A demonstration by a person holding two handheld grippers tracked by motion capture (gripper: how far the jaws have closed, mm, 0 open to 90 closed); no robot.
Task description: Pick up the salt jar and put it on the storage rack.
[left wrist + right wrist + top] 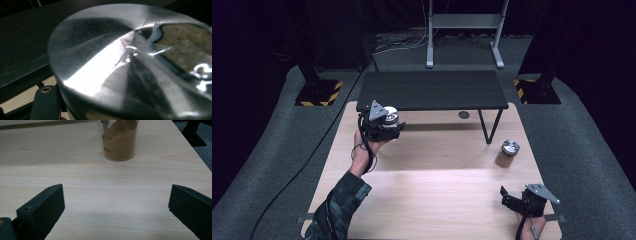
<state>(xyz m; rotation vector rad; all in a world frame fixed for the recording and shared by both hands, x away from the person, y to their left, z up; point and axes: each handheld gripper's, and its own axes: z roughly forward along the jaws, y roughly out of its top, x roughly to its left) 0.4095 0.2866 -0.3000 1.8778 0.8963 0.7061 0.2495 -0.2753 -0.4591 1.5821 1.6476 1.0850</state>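
Left gripper raised with fingers clamped; right gripper low, fingers spread wide.

In the left gripper view a shiny metal lid sits so close that it blurs, and the right and bottom edges cut it off; the container under it is hidden, as is one jaw. In the right gripper view the top edge crops the cup of brown powder, so its rim is unseen. In the high view the left gripper covers most of what it holds, and the bottom edge cuts off the right hand.
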